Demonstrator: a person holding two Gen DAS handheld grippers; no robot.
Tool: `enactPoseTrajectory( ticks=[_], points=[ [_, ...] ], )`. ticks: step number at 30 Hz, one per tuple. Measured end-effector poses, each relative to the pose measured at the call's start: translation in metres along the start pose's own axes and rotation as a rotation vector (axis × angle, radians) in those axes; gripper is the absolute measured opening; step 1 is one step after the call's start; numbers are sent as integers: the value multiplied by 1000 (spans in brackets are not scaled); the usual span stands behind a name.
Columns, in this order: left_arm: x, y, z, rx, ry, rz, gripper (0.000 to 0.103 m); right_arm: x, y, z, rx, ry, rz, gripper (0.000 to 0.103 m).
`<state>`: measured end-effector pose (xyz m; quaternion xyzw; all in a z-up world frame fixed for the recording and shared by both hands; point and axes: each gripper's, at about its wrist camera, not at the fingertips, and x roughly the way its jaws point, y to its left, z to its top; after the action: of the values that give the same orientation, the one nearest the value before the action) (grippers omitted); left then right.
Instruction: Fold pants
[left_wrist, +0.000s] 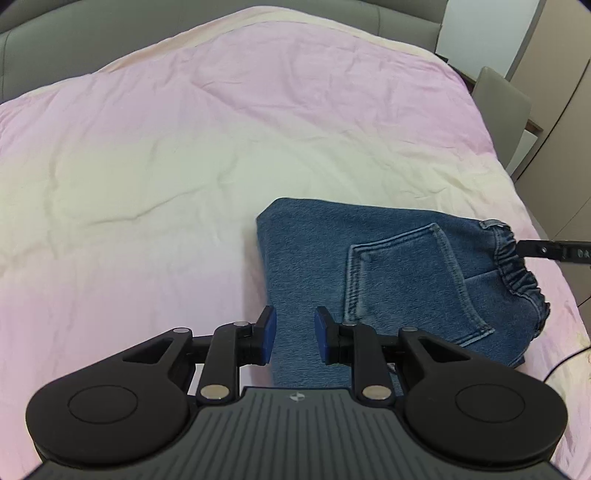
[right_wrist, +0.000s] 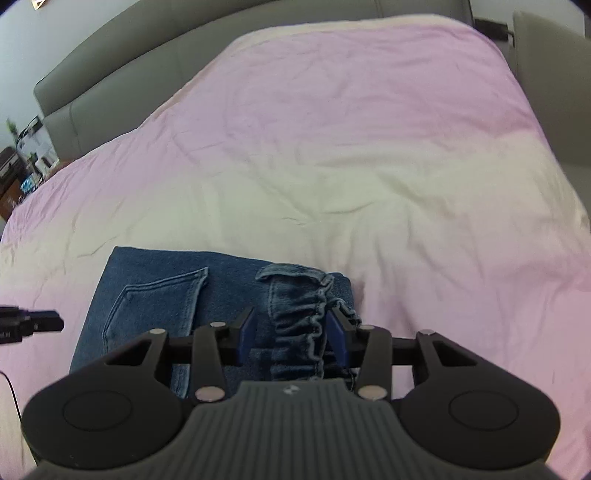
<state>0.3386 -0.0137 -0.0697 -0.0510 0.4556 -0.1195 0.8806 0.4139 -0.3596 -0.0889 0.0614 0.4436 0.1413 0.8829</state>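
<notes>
We see the blue denim pants (left_wrist: 388, 266) folded into a thick flat pile on the soft pink and cream bed cover (left_wrist: 166, 177). A back pocket faces up, and the stretchy waistband (right_wrist: 306, 317) sits at one end. Our left gripper (left_wrist: 294, 334) hangs over the pile's near edge with its blue pads apart and nothing between them. Our right gripper (right_wrist: 291, 334) has its pads wide apart on both sides of the bunched waistband, not squeezing it. A grey headboard (right_wrist: 147, 62) stands behind the bed.
</notes>
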Motion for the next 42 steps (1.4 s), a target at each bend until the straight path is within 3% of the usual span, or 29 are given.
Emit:
enactPoseTrajectory(
  ticks=[4,11,16,20,23,28,32,34,35,36,40,42],
  points=[
    [-2,-23,-17,90,-21,3,27,-33,33,-29,-146,-64,-1,39],
    [14,-41,-49,176,38,15,27,-20,50,-86,-332,-55,-117,34],
    [28,-33,-60,137,68,3,28,10,35,-99,-299,0,-126,34],
    [42,-42,-72,199,71,51,29,27,39,-107,-331,-15,-167,34],
    [51,-39,-73,156,81,53,29,35,38,-109,-323,-25,-176,34],
    [40,-48,-79,157,57,77,29,35,39,-103,-303,-12,-200,34],
    [20,-55,-80,102,27,83,29,25,46,-90,-269,1,-221,34],
    [4,-53,-86,76,8,66,29,7,52,-86,-259,-51,-224,40],
    [-4,-52,-91,71,-2,67,29,-3,56,-88,-256,-79,-208,52],
    [-9,-52,-94,68,-4,68,29,-11,59,-90,-252,-97,-188,55],
    [-12,-45,-119,82,46,93,29,-14,71,-110,-308,-85,-193,54],
    [-5,-42,-132,101,65,120,34,-7,69,-120,-323,-90,-207,54]
  ],
)
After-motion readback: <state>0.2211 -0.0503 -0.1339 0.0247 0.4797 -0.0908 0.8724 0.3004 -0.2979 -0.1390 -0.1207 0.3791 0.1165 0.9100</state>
